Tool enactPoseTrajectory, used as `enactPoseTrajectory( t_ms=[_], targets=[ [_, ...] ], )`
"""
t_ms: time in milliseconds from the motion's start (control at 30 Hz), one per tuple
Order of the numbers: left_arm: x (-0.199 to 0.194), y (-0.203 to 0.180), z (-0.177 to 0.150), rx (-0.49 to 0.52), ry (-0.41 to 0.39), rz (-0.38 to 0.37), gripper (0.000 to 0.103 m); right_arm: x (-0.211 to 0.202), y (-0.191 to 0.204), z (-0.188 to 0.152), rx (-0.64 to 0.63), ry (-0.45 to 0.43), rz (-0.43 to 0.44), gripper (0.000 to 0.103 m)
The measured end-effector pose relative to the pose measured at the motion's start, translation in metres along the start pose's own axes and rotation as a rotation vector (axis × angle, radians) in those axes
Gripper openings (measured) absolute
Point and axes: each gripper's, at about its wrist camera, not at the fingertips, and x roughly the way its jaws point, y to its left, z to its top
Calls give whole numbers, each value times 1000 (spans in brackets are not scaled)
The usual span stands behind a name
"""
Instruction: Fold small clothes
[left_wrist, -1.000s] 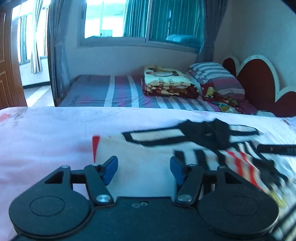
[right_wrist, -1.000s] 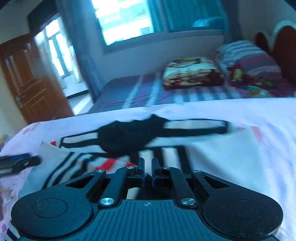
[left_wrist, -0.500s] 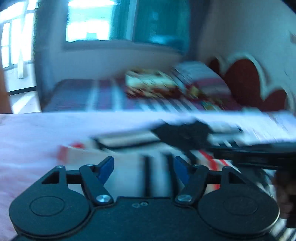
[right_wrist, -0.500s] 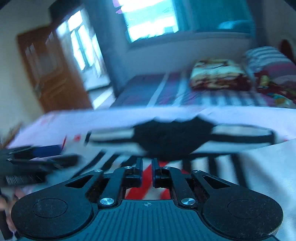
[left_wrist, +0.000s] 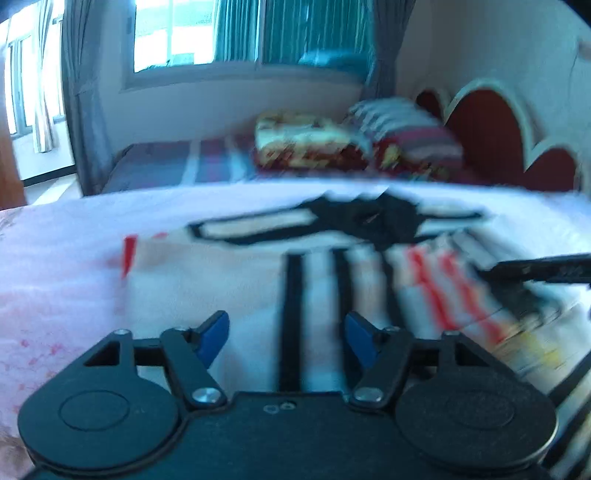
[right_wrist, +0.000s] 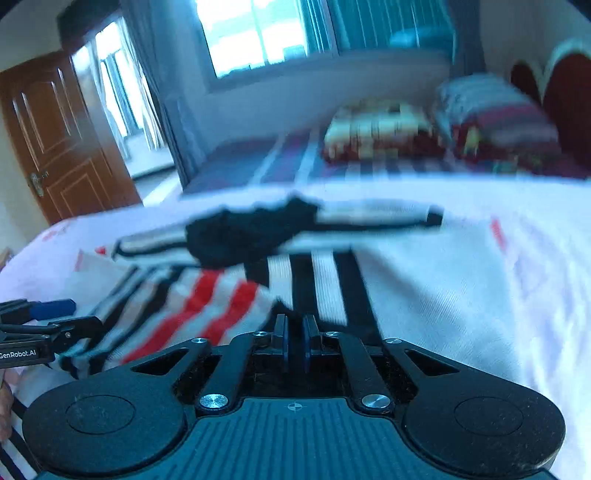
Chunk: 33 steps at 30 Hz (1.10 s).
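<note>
Daylight thru window (left_wrist: 195, 35) behind, blown out w/ glare; blue cast overall. Both views motion-blurred, esp. bedding (right_wrist: 388, 129) & striped garment (left_wrist: 321, 266). Gripper bodies sharp. Fisheye bends edges, dark vignette in top corners.

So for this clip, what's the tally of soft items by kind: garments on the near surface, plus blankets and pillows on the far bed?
Striped garment on the near pink sheet: 1
Folded patterned blanket on the far bed: 1
Striped pillow beside it: 1
Total: 3
</note>
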Motion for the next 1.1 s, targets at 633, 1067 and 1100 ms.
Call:
enactPoseTrajectory(
  t_ms=[633, 1067, 1100],
  targets=[
    [-9, -19, -26, -68, 46, 96, 69, -11, -15, -26, -56, 82, 6, 7],
    [-24, -12, -41, -67, 81, 177, 74, -10, -29, -24, -36, 99, 71, 7],
    [-24, -12, -39, -61, 91, 175, 74, -9, -29, -24, -38, 102, 71, 7]
  ],
)
